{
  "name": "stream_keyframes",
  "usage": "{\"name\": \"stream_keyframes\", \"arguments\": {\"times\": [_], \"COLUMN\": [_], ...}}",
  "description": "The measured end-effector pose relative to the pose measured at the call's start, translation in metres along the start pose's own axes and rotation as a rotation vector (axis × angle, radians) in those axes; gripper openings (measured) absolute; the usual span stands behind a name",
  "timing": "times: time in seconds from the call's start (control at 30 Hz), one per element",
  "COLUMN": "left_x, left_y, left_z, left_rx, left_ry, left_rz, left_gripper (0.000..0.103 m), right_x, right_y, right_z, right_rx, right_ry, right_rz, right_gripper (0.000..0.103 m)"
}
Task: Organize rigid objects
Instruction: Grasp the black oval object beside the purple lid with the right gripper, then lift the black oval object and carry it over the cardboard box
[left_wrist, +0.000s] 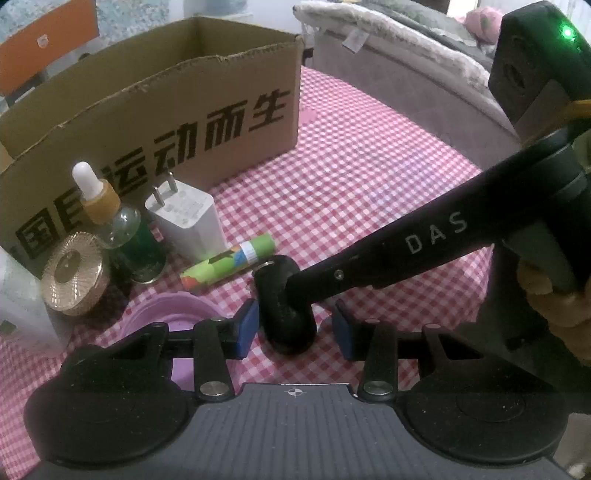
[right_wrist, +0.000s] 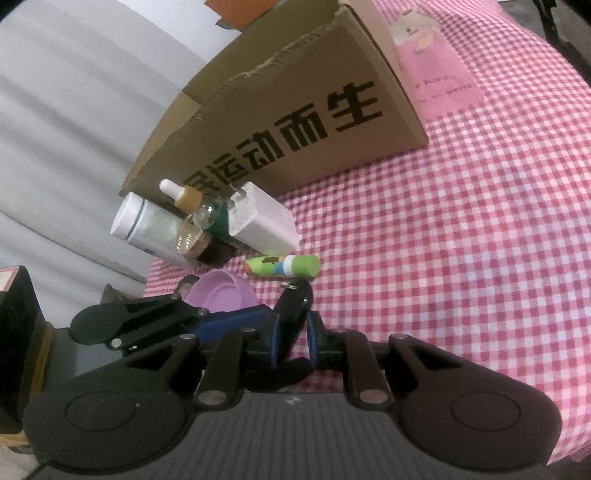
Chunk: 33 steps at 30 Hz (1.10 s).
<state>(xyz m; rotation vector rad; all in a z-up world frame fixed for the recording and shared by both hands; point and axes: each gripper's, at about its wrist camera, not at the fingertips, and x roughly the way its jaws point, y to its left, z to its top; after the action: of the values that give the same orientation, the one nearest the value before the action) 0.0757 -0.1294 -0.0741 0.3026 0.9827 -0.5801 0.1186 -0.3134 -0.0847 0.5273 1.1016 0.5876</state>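
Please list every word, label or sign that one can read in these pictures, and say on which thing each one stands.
"运动而生": large black print on the side of the cardboard box; the characters before it are partly hidden by the dropper bottle.
"DAS": pale letters on the right gripper's finger, cut off further along.
Pink card behind the box: lettering too blurred to read.
White charger: grey print too small to read.

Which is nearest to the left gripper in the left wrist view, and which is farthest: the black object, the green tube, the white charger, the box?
1. Black object: between the fingers of the left gripper.
2. Green tube: just beyond, lying to the left.
3. White charger: behind the tube, upright.
4. Box: at the back.
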Motion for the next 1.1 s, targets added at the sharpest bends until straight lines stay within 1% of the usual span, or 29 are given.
{"name": "stream_keyframes", "arguments": {"times": [0.1,0.2,0.33,0.37,0.43,0.53,0.67,0.8,0.9,1.0,1.03,1.1], "left_x": [0.001,0.001,0.001,0.001,0.002,0.002,0.002,0.004,0.004,0.005,0.006,0.006], "left_y": [-0.001,0.000,0.003,0.003,0.002,0.005,0.005,0.004,0.003,-0.002,-0.002,-0.002], "left_z": [0.001,0.002,0.002,0.003,0.003,0.005,0.005,0.007,0.007,0.008,0.008,0.009], "left_rx": [0.006,0.009,-0.001,-0.003,0.002,-0.009,-0.005,-0.006,0.001,0.019,0.023,0.022], "left_ry": [0.002,0.003,0.003,0.003,-0.001,0.001,-0.002,-0.002,-0.003,-0.009,-0.011,-0.015], "left_rz": [0.004,0.004,-0.004,-0.004,0.009,0.005,0.021,0.027,0.029,0.047,0.054,0.062], "left_gripper": [0.043,0.043,0.038,0.037,0.036,0.032,0.030,0.023,0.022,0.020,0.019,0.017], "right_x": [0.003,0.005,-0.003,-0.004,-0.002,0.003,0.009,0.006,0.000,-0.002,-0.001,0.003], "right_y": [-0.004,-0.004,-0.003,-0.001,0.002,0.001,-0.006,-0.008,-0.012,-0.017,-0.018,-0.021], "right_z": [0.000,0.002,0.003,0.002,0.001,0.002,0.003,0.004,0.003,0.001,0.001,0.001], "right_rx": [0.025,0.033,0.049,0.046,0.034,0.045,0.097,0.127,0.154,0.182,0.195,0.223], "right_ry": [0.008,-0.006,-0.035,-0.036,-0.035,-0.035,-0.031,-0.027,-0.025,-0.026,-0.025,-0.031], "right_rz": [0.025,0.039,0.134,0.145,0.134,0.100,0.116,0.107,0.102,0.106,0.106,0.119], "right_gripper": [0.019,0.020,0.020,0.020,0.020,0.021,0.021,0.021,0.021,0.027,0.031,0.031]}}
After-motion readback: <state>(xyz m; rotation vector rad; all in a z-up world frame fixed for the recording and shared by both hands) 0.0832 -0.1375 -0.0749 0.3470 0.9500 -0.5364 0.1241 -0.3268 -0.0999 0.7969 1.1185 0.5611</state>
